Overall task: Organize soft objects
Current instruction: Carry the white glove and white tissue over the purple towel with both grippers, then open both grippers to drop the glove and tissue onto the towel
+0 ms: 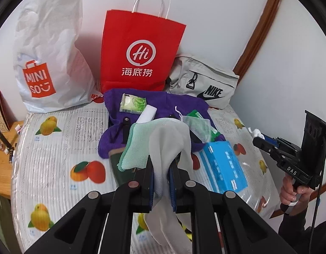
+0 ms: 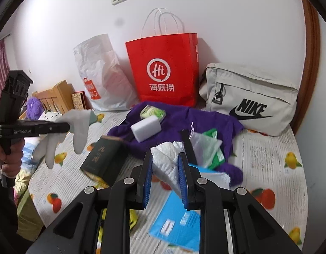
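Observation:
My left gripper (image 1: 161, 163) is shut on a white sock (image 1: 169, 139) with a mint-green part (image 1: 135, 148); the sock drapes over and hangs below the fingers. In the right wrist view this left gripper (image 2: 67, 127) is held up at the left, with the sock (image 2: 78, 131) dangling above the fruit-print cover. My right gripper (image 2: 165, 156) is shut on a crumpled white tissue (image 2: 167, 152). From the left wrist view the right gripper (image 1: 256, 140) is at the right edge, the tissue (image 1: 256, 132) at its tip. A purple towel (image 2: 179, 116) lies behind both.
On the purple towel (image 1: 158, 105) lie a green tissue pack (image 1: 133, 103), a white sponge (image 1: 148, 114) and a mesh pouch (image 1: 196, 124). A blue box (image 1: 222, 165) and a dark green box (image 2: 103, 158) lie nearer. Red bag (image 1: 139, 59), white Miniso bag (image 1: 50, 63) and Nike bag (image 1: 205, 80) line the wall.

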A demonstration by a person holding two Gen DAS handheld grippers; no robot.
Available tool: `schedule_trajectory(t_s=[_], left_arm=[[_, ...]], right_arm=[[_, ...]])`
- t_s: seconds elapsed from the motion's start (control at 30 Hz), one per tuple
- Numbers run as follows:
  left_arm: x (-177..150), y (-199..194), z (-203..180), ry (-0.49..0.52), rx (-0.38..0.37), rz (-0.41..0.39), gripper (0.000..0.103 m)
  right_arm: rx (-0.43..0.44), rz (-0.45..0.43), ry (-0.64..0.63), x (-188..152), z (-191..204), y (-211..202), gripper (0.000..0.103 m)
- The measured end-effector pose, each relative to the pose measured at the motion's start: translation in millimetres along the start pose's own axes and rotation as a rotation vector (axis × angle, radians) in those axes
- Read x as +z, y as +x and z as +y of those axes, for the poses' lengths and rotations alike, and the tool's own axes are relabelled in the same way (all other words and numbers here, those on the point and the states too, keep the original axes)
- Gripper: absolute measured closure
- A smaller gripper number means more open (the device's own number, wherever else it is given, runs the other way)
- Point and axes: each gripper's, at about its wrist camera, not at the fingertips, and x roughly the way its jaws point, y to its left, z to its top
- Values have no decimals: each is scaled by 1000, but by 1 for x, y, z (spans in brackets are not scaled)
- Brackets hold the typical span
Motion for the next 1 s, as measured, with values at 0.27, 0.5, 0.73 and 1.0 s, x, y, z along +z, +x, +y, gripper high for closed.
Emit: schedule_trajectory(t_s=[0.27, 0.5, 0.73, 1.0], left_arm=[[33, 48, -8, 26, -11, 38, 91], [66, 99, -19, 21, -40, 88, 91], [88, 147, -22, 10, -34, 142, 91], [101, 192, -25, 68, 24, 179, 91]], right_arm=[[-26, 51, 28, 24, -26, 55, 80], [-43, 93, 50, 44, -51, 102, 80], [-77, 149, 59, 58, -71, 139, 80], [-76, 243, 68, 52, -85, 180, 80]])
